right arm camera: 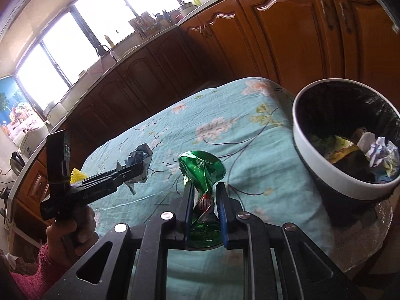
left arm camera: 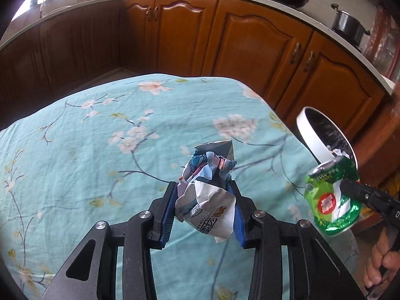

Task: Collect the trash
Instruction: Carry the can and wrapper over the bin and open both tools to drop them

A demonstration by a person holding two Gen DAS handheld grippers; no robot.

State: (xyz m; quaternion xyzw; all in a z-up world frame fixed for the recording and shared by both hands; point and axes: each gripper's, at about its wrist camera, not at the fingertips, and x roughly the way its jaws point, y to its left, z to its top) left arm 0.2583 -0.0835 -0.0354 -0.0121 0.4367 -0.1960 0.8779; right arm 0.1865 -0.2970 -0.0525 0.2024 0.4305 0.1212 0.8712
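Observation:
My left gripper [left arm camera: 203, 183] is shut on a crumpled printed paper wrapper [left arm camera: 207, 197] and holds it above the table; the wrapper also shows in the right wrist view [right arm camera: 140, 160]. My right gripper [right arm camera: 204, 187] is shut on a crushed green drink can [right arm camera: 201, 172], held above the table's right part; the can also shows in the left wrist view [left arm camera: 330, 195]. A white-rimmed trash bin [right arm camera: 322, 165] with a black liner stands at the table's right edge, right of the can. It holds crumpled paper [right arm camera: 382, 152] and other scraps.
The table is covered by a light blue floral cloth [left arm camera: 100, 137]. Brown kitchen cabinets [left arm camera: 225, 37] with a worktop run behind it, with pots [left arm camera: 347, 25] on the stove. The bin also shows in the left wrist view [left arm camera: 312, 135].

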